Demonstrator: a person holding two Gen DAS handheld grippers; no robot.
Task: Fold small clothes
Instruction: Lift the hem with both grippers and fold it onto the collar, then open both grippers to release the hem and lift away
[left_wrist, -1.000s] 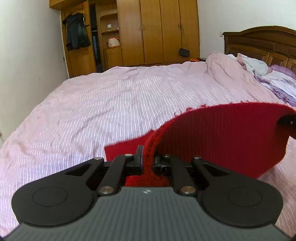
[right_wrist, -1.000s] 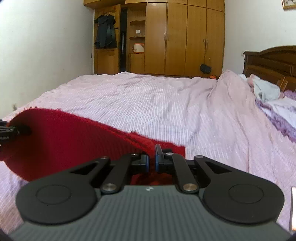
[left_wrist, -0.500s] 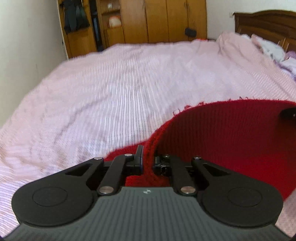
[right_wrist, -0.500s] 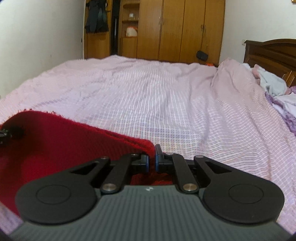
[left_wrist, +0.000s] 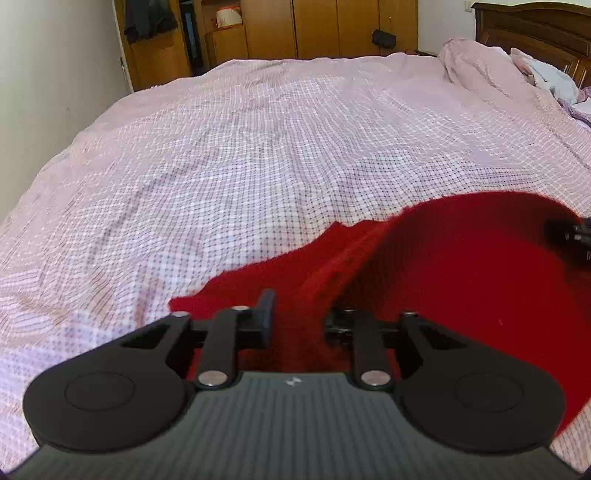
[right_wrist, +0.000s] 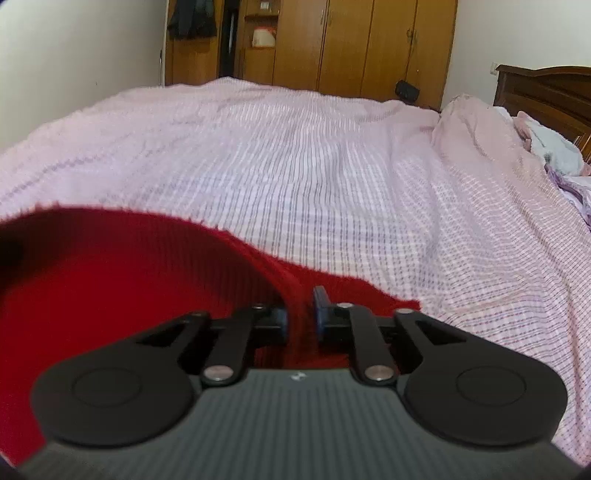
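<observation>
A red knitted garment (left_wrist: 461, 266) lies low over the pink checked bedspread (left_wrist: 258, 147), its edge still raised in a curve between the two grippers. My left gripper (left_wrist: 297, 319) has its jaws apart, with the red edge lying loose between them. My right gripper (right_wrist: 301, 319) stands a little apart around the garment's other corner (right_wrist: 129, 280). The right gripper's tip shows at the right edge of the left wrist view (left_wrist: 570, 232).
The bedspread (right_wrist: 332, 166) stretches far ahead. A bunched pink cover (left_wrist: 476, 62) and pale clothes (right_wrist: 554, 151) lie by the dark wooden headboard (left_wrist: 535, 26) at the right. Wooden wardrobes (right_wrist: 362, 44) stand beyond the bed, a white wall at the left.
Both grippers moved forward and down toward the bed with the red garment. Both jaws, shut on its edge before, have opened; the left more widely.
</observation>
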